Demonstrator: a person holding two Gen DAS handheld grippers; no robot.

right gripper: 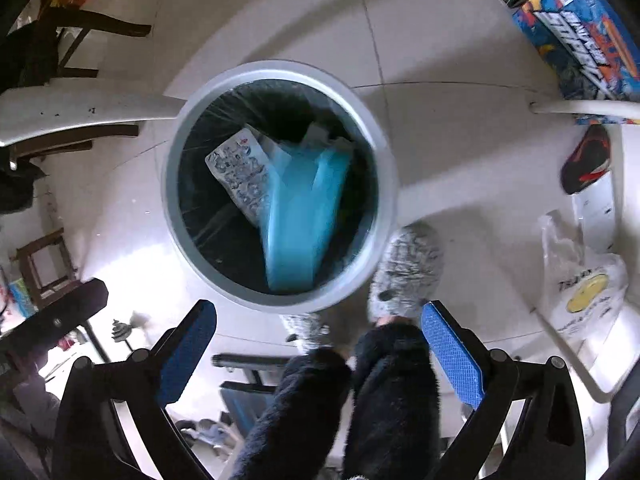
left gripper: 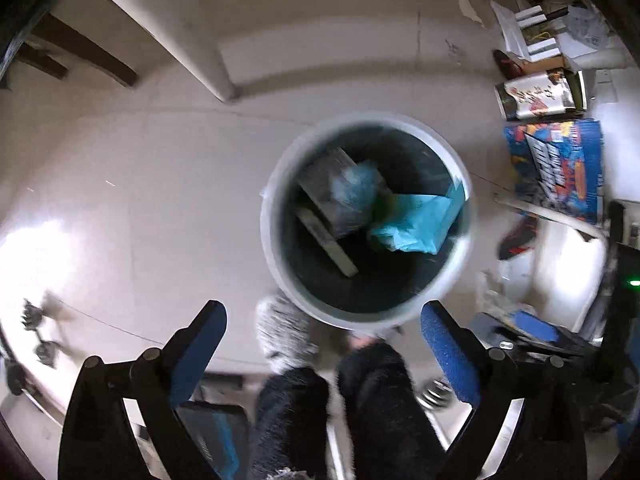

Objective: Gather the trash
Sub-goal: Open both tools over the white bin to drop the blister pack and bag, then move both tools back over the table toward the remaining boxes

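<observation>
Trash [right gripper: 296,216] in the bin [right gripper: 188,128] — left tongs [left gripper: 324,352] and right tongs [right gripper: 320,352] spread, empty.

Round grey plastic bin [right gripper: 384,184] sits on the pale tiled floor [right gripper: 460,128] right in front of the person's fuzzy grey slippers [right gripper: 408,268]. Crumpled blue plastic bag [right gripper: 304,216] and printed white wrapper [right gripper: 240,176] are inside it, wrapper to the bag's left. Colourful printed cardboard box [left gripper: 556,168] is off to the bin's right.
</observation>
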